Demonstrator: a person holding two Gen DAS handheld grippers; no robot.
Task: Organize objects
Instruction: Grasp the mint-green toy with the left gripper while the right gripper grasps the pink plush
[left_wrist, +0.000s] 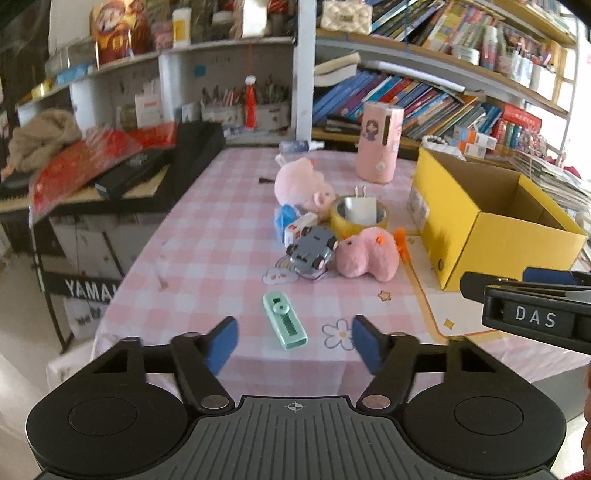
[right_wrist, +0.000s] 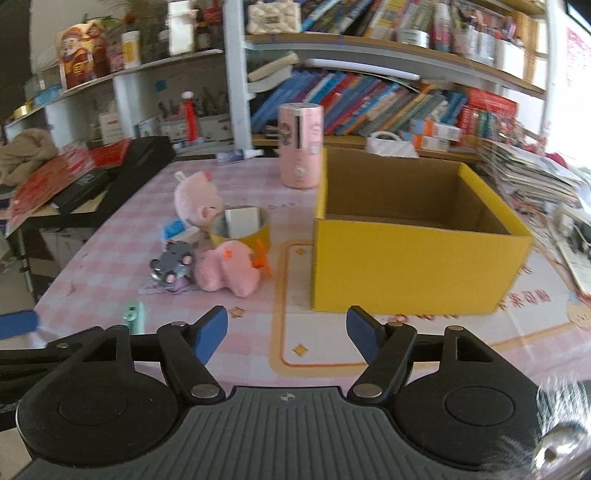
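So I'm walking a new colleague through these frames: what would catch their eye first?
Probably the big open yellow box, standing on the right side of the pink checked tablecloth with nothing visible inside. Next, the huddle of small things left of it: two pink plush toys, a grey toy car and a yellow tape roll. Nearest, a mint-green utility knife lies alone ahead of the open left gripper.

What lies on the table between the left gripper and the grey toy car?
In the left wrist view, a mint-green clip lies between the left gripper and the toy car, with cloud stickers beyond it.
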